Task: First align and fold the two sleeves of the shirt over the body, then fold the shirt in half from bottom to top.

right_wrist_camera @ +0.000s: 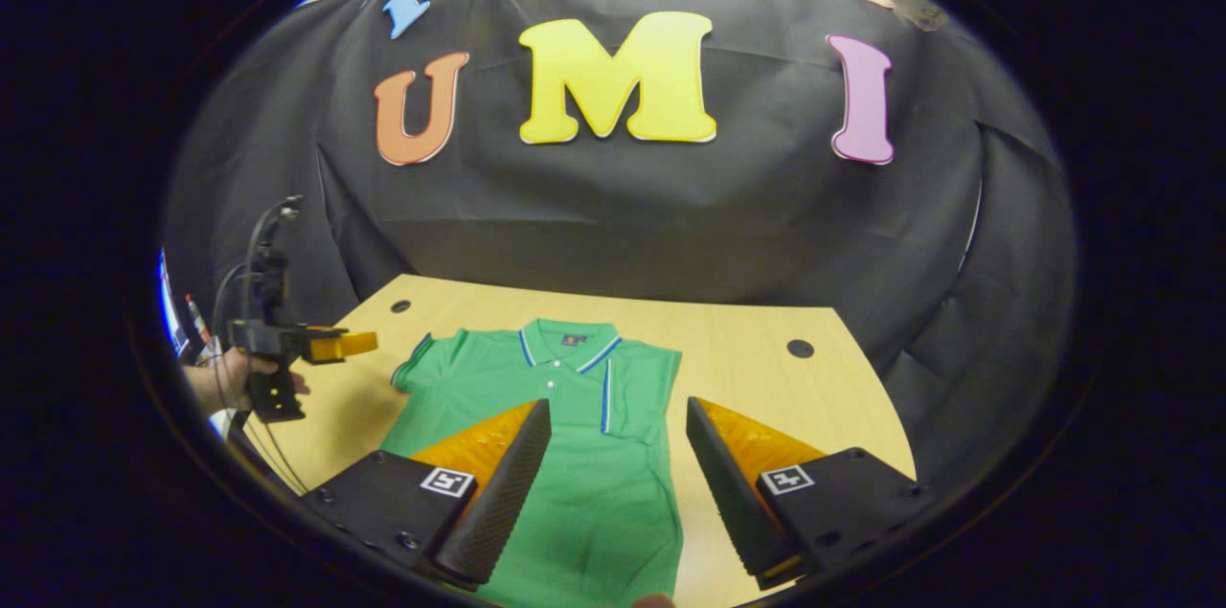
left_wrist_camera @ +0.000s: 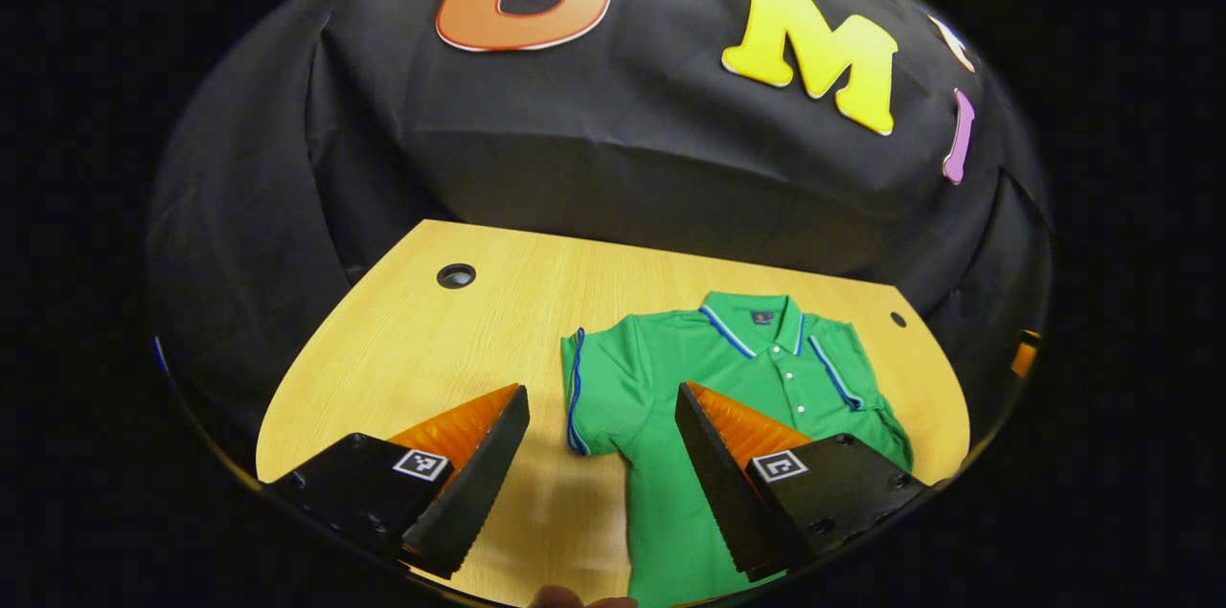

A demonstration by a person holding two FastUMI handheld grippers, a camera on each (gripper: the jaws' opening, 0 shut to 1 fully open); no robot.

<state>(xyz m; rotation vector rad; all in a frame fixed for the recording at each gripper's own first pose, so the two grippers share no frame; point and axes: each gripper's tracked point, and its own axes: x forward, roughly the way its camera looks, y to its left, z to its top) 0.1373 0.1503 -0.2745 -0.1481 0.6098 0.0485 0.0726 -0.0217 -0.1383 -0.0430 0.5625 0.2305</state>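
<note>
The green shirt [right_wrist_camera: 565, 436] lies flat, collar far, on the wooden surface [right_wrist_camera: 757, 369], its right sleeve folded over the body and its left sleeve [left_wrist_camera: 599, 393] spread out, probably next to fold. The left claw [left_wrist_camera: 601, 455] hovers wide above that sleeve; the right claw [right_wrist_camera: 618, 469] hangs wide over the hem side.
</note>
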